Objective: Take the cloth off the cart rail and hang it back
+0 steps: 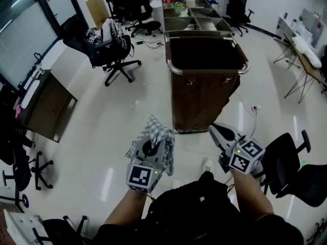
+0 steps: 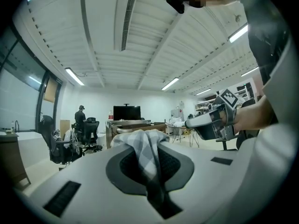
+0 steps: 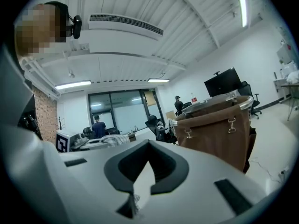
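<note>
My left gripper (image 1: 152, 135) is shut on a grey-and-white checked cloth (image 1: 159, 132), which bunches over its tips and drapes down its right side. In the left gripper view the cloth (image 2: 140, 143) rises out of the closed jaws (image 2: 153, 176). The brown bag cart (image 1: 204, 88) stands just ahead, and its chrome rail (image 1: 175, 70) is bare along the near side. My right gripper (image 1: 215, 129) is held beside the left one, close to the cart's near right corner, jaws together with nothing in them. The cart (image 3: 219, 127) fills the right of the right gripper view.
A black office chair (image 1: 110, 47) loaded with bags stands to the far left. A dark cabinet (image 1: 48, 106) is at the left, another black chair (image 1: 288, 160) at my right. A cable and plug (image 1: 255, 107) lie on the floor right of the cart. People are far back in the room.
</note>
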A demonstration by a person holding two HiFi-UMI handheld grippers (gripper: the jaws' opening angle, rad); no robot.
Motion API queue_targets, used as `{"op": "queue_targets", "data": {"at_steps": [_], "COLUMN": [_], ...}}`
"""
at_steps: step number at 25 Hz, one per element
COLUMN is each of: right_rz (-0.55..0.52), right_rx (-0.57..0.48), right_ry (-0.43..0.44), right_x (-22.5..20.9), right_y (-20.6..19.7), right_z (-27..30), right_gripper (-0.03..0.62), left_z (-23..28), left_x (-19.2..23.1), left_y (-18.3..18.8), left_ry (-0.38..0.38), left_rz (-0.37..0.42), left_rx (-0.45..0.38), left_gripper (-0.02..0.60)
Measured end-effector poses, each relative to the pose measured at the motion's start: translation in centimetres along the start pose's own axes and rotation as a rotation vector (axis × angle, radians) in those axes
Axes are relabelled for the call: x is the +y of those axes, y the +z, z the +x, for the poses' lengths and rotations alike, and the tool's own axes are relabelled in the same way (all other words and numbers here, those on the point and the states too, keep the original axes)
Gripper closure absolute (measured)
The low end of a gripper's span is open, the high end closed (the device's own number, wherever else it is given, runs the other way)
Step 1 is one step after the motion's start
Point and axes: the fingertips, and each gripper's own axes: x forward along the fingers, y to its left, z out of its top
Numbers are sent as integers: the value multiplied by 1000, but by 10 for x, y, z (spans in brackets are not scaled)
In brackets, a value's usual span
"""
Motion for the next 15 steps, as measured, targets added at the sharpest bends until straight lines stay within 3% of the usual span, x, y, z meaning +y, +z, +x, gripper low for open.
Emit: {"op": "queue_targets", "data": {"at_steps": [15], "right_rz": [-1], "right_rx": [-48], "right_ry": [-110], "right_x": [-13], "right_y": [12], "right_z": [-33], "right_gripper": [577], "left_z": [26], "left_x": [-21], "left_y": [16], "left_ry": [-85], "left_rz": [13], "left_rx": [-14], "left_gripper": [563]}}
